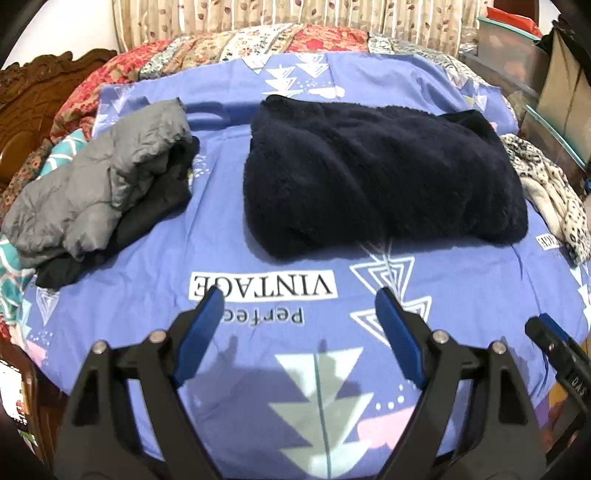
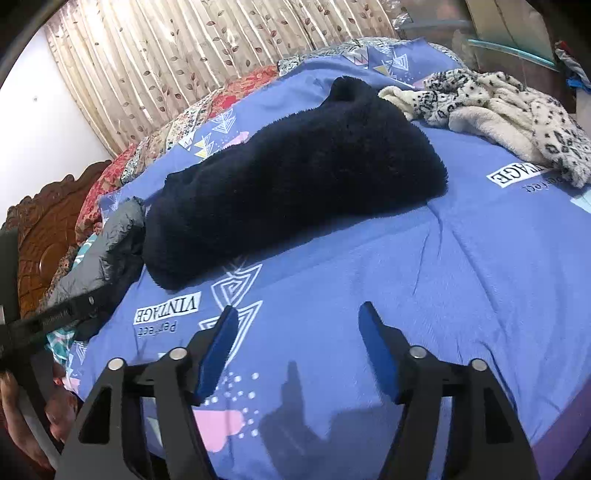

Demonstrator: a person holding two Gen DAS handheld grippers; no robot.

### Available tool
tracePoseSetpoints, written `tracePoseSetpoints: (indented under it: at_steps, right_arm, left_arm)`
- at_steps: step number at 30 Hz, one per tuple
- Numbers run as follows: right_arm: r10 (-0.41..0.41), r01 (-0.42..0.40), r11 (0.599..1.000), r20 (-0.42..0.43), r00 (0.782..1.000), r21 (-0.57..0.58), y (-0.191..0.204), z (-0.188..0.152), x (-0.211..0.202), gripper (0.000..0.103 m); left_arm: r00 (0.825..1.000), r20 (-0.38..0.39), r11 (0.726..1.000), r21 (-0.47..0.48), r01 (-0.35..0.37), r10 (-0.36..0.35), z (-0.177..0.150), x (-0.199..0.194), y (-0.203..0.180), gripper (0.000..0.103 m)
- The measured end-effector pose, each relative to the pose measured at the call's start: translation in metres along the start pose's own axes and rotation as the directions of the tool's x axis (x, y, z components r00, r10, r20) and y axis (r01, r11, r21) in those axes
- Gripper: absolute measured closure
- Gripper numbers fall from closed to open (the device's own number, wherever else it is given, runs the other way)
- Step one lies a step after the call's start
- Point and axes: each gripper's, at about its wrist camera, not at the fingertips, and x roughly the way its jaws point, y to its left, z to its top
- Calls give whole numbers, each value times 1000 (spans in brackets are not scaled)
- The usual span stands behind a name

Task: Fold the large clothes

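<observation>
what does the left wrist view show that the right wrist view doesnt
Only the left wrist view shows the grey jacket nearly whole, the stacked storage bins at the far right, and the right tongs' tip at its edge.

Only the right wrist view shows the leopard-print fleece spread out in full and the white wall.

Both show the folded navy fleece on the blue bedsheet, the leaf-print curtain, the carved headboard, and open, empty tongs.
</observation>
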Motion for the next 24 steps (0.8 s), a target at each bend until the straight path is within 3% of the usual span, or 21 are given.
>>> tracePoseSetpoints:
  at_steps: [1,3,8,13,20,24]
  right_arm:
    - [4,-4,1000,-4,1000,4,2,-2,-1,14]
    - [0,0,1000,-21,1000,7,9,-8,-3,13]
    - [-31,33,999,-62,998,24,20,-22,-9,10]
    - [-45,45,999,-42,998,-5,31,-32,-21,9]
    - [-58,59,997,23,998,-52,48,-31,-38,9]
    - [-58,61,995,44,997,-76,53,-32,-42,9]
  left_arm:
    - [1000,8,1000,1,1,-1,-3,-3,0,10]
    - [999,39,1000,1,-10,10,-11,-12,-2,9]
    - [999,34,1000,0,-30,30,-23,-23,1,9]
    - [998,58,1000,-20,-21,23,-30,-39,9,6]
    - [990,105,995,5,-97,96,-30,-59,10,6]
    - [986,132,994,10,-106,104,-31,-67,10,6]
